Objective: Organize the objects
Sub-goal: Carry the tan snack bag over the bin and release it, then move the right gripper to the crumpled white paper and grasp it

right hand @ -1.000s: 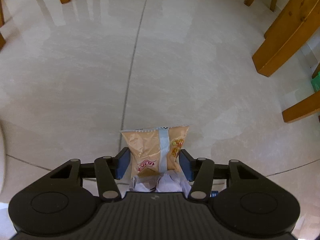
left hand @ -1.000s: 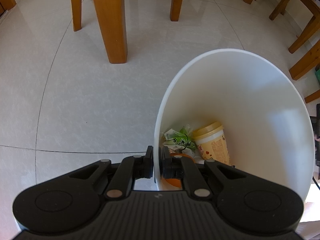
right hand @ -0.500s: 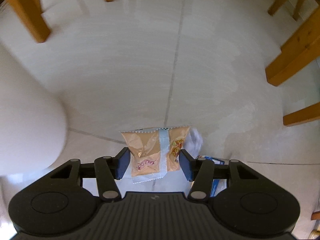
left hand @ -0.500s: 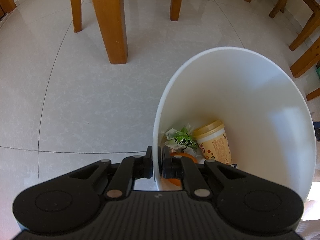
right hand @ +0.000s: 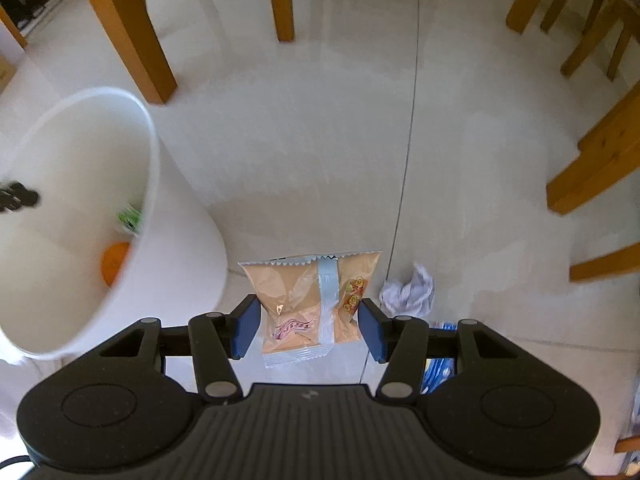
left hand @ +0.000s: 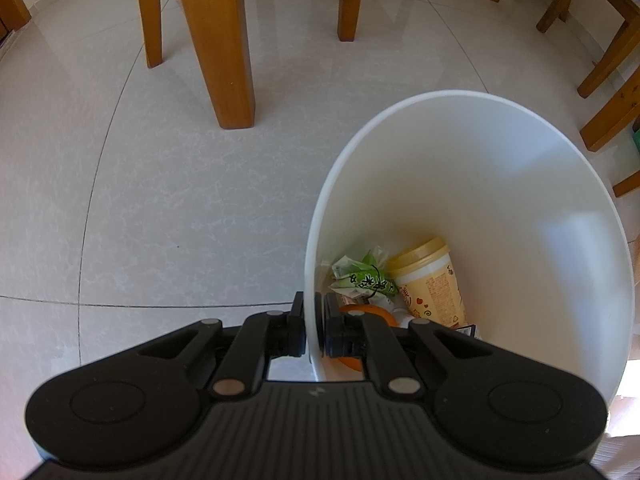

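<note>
Two tools busy: left tool (left hand: 314,334) clenched on white bin (left hand: 520,184) rim at lower centre, right tool (right hand: 308,330) grasping snack packet (right hand: 310,300) mid-frame, should probably carry it left over the opening before releasing.

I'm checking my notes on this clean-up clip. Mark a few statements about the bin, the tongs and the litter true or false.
1. The left tongs pinch the white bin's rim. True.
2. The right tongs are empty. False: they hold a tan snack packet.
3. The bin is empty. False: a yellow-lidded cup and an orange lie inside.
4. A crumpled white paper lies on the floor. True.
</note>
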A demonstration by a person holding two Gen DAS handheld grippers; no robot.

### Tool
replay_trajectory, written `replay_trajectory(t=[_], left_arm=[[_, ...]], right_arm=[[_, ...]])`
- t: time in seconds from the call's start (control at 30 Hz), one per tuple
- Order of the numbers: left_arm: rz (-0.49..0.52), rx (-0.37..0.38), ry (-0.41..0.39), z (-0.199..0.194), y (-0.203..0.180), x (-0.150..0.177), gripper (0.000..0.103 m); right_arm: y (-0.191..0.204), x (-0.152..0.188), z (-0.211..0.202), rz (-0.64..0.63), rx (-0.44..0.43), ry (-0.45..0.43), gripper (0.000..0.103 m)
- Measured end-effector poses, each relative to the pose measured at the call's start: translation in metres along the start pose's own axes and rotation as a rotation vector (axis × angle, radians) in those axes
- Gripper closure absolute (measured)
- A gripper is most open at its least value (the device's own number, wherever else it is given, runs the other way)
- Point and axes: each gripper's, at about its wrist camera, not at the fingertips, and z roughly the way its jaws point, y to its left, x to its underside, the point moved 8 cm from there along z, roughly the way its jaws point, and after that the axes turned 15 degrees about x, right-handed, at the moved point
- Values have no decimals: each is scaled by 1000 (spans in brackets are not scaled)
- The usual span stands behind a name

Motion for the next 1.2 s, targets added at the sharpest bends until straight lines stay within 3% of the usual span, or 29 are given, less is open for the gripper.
replay_trajectory(t=[0.3, 0.53, 0.6, 0.67, 0.87, 1.2], left_arm=[[3, -2, 2, 0, -1, 1, 97], [2, 1, 2, 0, -1, 1, 97], [4, 1, 3, 0, -1, 2, 97], [6, 2, 3, 0, -1, 2, 97], [10, 5, 4, -1, -1, 2, 97], [7, 8, 3, -1, -2, 3, 97]], right_arm=[[48, -40, -91, -136, -118, -209, 44], [102, -34, -113, -329, -266, -226, 43], [109, -33, -112, -340, -284, -222, 24], [113, -34, -112, -356, -293, -234, 16], [97, -38, -101, -344, -273, -248, 9], [26, -69, -52, -254, -233, -274, 3]])
